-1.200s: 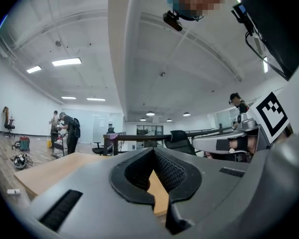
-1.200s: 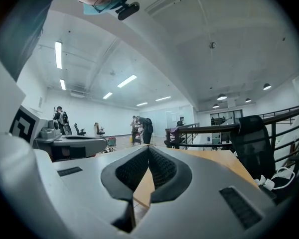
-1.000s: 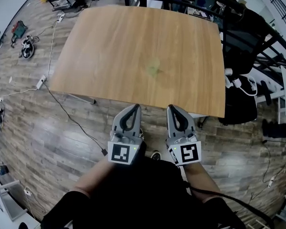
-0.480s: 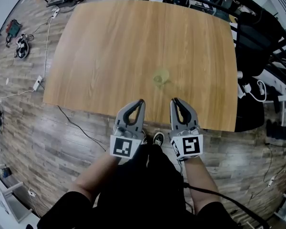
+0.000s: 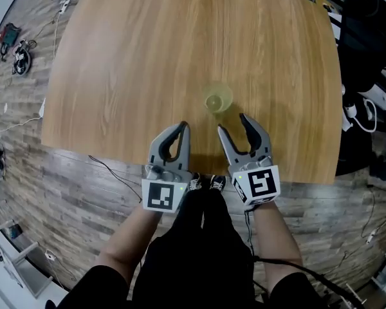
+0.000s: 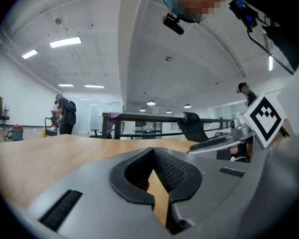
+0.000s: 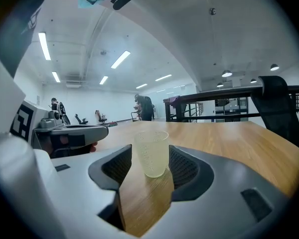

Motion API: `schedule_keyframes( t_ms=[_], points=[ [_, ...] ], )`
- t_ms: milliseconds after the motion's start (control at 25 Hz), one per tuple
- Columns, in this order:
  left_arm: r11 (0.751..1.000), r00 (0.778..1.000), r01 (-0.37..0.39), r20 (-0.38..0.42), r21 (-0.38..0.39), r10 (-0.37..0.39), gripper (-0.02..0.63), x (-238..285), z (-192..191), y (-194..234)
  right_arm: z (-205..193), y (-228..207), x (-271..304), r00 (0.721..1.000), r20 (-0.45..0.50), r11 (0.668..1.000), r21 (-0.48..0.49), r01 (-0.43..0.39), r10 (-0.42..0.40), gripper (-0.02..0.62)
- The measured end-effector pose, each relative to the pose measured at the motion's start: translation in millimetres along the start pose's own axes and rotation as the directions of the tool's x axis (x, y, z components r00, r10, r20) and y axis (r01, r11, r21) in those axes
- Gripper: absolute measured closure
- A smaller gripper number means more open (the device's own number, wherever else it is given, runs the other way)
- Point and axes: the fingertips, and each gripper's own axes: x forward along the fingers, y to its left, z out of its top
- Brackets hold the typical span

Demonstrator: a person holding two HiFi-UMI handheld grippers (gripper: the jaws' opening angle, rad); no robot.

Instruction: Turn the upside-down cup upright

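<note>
- The cube on each gripper bears a black-and-white square marker.
- The cup [image 5: 217,100] is translucent, pale yellow-green and stippled. It is tapered with its wider end up, and it stands on the wood-grain table [image 5: 128,56] close to the near edge.
- The right gripper [image 5: 232,123] has grey jaws with ribbed dark pads. They have just been opening and stand apart, with the cup just beyond their tips, untouched.
- The left gripper [image 5: 183,126] is closed and empty, over the table's near edge.

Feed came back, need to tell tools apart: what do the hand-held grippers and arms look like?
The left hand-held gripper and right hand-held gripper are grey, their curved jaws lined with black ribbed pads; each carries a white cube with a black square marker. A black cable trails from the right one, whose jaws have just been opening, the cup just beyond them. Black sleeves.
</note>
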Motion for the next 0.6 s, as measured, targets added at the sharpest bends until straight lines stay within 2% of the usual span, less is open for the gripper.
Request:
schedule_keyframes(
  t_ms=[200, 600],
  points=[
    [1.000, 1.000, -0.007, -0.006, 0.012, 0.007, 0.598, 10, -15, 14, -12, 1, 26, 1.000, -0.017, 1.000, -0.008, -0.023, 0.023, 0.370],
    [1.000, 1.000, -0.005, -0.018, -0.010, 0.004, 0.598, 12, -32, 18, -16, 10, 67, 0.997, -0.018, 0.997, -0.037, -0.072, 0.071, 0.291]
  ],
)
